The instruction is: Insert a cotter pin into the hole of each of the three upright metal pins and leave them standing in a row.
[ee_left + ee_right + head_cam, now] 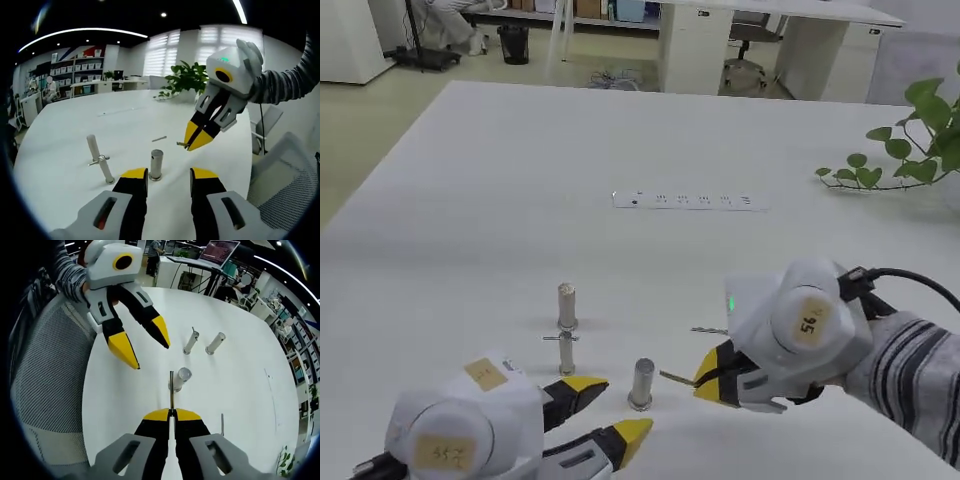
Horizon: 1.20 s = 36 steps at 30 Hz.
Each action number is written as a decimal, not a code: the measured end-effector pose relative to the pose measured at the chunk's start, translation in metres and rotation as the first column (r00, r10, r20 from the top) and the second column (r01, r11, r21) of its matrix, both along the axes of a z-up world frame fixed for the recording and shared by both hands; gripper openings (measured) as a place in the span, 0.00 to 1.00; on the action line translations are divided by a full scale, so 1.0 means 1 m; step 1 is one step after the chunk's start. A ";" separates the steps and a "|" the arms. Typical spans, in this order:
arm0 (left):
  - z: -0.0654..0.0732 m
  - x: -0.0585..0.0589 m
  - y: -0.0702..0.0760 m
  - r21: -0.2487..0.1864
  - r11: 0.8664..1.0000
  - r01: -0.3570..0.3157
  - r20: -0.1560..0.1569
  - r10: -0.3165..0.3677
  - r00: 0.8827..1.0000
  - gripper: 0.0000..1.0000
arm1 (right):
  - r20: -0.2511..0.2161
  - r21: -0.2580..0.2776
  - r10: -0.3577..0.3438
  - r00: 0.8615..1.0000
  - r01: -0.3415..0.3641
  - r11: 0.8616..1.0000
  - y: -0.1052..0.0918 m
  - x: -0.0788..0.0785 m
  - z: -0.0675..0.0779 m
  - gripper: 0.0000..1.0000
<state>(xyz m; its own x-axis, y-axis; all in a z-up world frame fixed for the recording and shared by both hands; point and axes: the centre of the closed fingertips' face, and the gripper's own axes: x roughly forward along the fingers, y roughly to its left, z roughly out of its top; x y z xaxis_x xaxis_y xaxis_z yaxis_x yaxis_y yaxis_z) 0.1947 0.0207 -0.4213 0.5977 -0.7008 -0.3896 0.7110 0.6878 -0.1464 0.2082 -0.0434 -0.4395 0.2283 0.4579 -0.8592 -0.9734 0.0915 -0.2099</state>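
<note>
Right gripper view: the right gripper [171, 413] has its fingers closed on a cotter pin [171, 387], whose tip is just beside the nearest metal pin [180, 378] on the table [240, 390]. Head view adds the left gripper [622, 405], fingers apart and empty, and a spare cotter pin [708, 330] lying loose.

Far pin [566, 305]: silver, upright.
Middle pin [566, 358]: upright — cotter pin [560, 338] crosswise through it.
Near pin [641, 383]: upright.
Second cotter [677, 379]: pinched in my right tool [700, 379].
Spare cotter [708, 330]: flat on counter [520, 200].
</note>
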 end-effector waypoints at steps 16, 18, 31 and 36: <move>-0.022 0.024 -0.008 0.026 0.997 -0.073 -0.039 0.074 0.996 0.28 | -0.028 -0.068 -0.028 0.999 0.026 0.997 -0.010 0.020 -0.022 0.00; -0.024 0.027 -0.008 0.028 0.996 -0.079 -0.046 0.080 0.996 0.27 | -0.022 -0.079 -0.020 1.000 0.018 0.997 -0.010 0.022 -0.025 0.00; -0.036 0.041 -0.021 0.017 0.995 -0.101 -0.090 0.103 0.991 0.23 | -0.027 -0.093 0.012 1.000 -0.015 0.996 -0.006 0.025 -0.035 0.00; -0.042 0.043 -0.026 0.024 0.994 -0.107 -0.103 0.109 0.989 0.20 | -0.029 -0.092 0.023 0.999 -0.026 0.995 -0.003 0.024 -0.035 0.00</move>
<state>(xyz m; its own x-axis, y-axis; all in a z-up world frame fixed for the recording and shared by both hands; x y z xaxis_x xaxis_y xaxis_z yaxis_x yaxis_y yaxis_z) 0.2375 -0.0049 -0.4631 0.6247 -0.6267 -0.4658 0.6144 0.7627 -0.2021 0.2327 -0.0467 -0.4748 0.1931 0.3813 -0.9041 -0.9808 0.0490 -0.1888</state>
